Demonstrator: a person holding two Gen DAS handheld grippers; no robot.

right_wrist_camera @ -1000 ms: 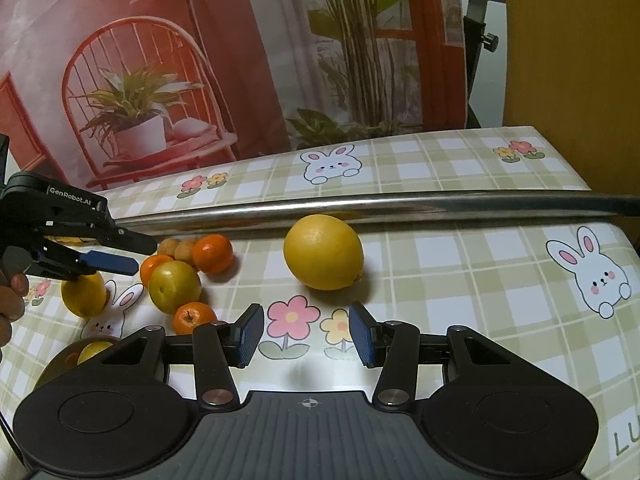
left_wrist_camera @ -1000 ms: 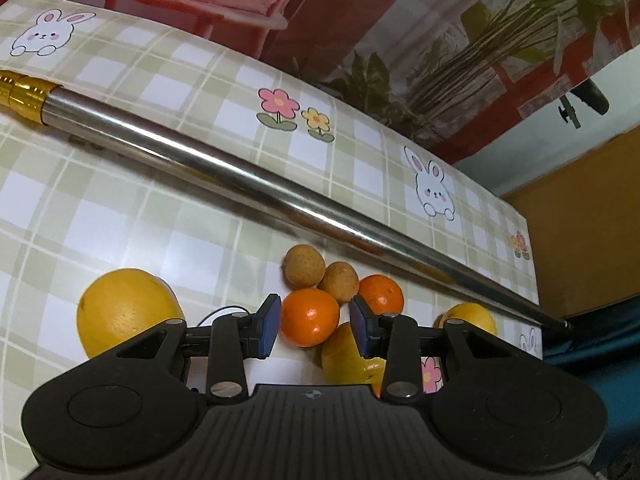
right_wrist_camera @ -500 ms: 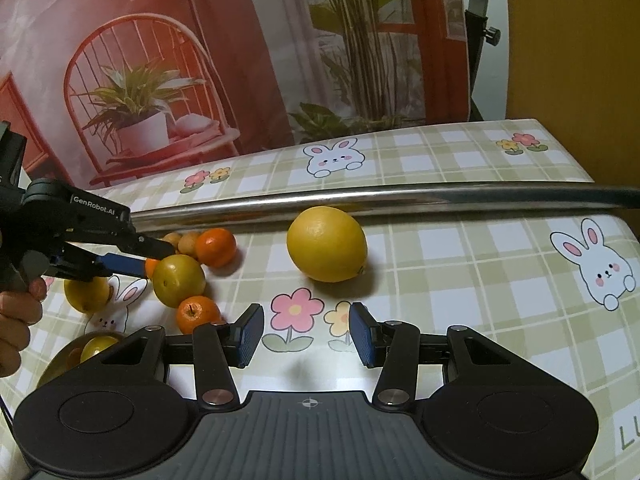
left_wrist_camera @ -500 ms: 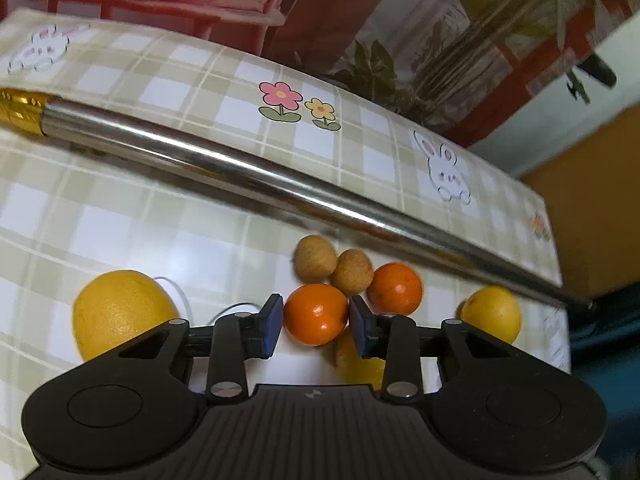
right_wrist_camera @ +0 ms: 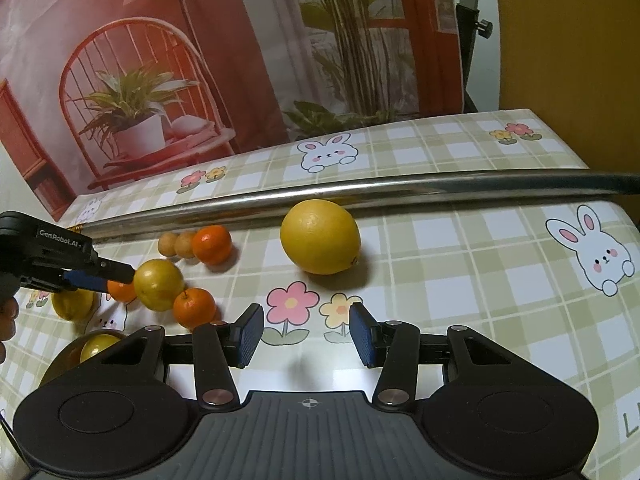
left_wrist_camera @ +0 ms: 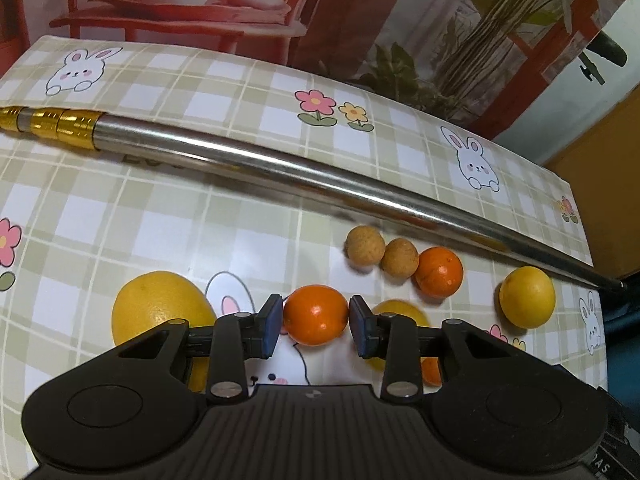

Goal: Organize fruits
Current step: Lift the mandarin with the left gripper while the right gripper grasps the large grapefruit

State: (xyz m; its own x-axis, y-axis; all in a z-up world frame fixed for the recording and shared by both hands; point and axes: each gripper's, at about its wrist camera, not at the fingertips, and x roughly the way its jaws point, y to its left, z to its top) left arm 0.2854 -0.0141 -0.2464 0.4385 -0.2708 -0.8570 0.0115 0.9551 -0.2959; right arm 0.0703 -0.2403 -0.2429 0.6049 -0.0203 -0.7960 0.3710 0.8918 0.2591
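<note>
Left gripper [left_wrist_camera: 316, 326] is sitting with its blue fingers [left_wrist_camera: 269, 326] clenched on a small orange [left_wrist_camera: 315, 314], a big yellow citrus [left_wrist_camera: 160, 308] lying at nine o'clock of it on the checked bench [left_wrist_camera: 180, 220]. At one o'clock, two brown longans [left_wrist_camera: 365, 245] and another mandarin [left_wrist_camera: 439, 272] are lining up under the steel pole [left_wrist_camera: 280, 164]. Right gripper [right_wrist_camera: 306, 334] is hanging released over the flower print, nothing between its fingers, a large lemon [right_wrist_camera: 319, 236] at twelve o'clock.

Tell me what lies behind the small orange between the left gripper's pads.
Behind the small orange lie two brown longans, another orange, then the metal rod. The left gripper hides the tablecloth under it.
</note>
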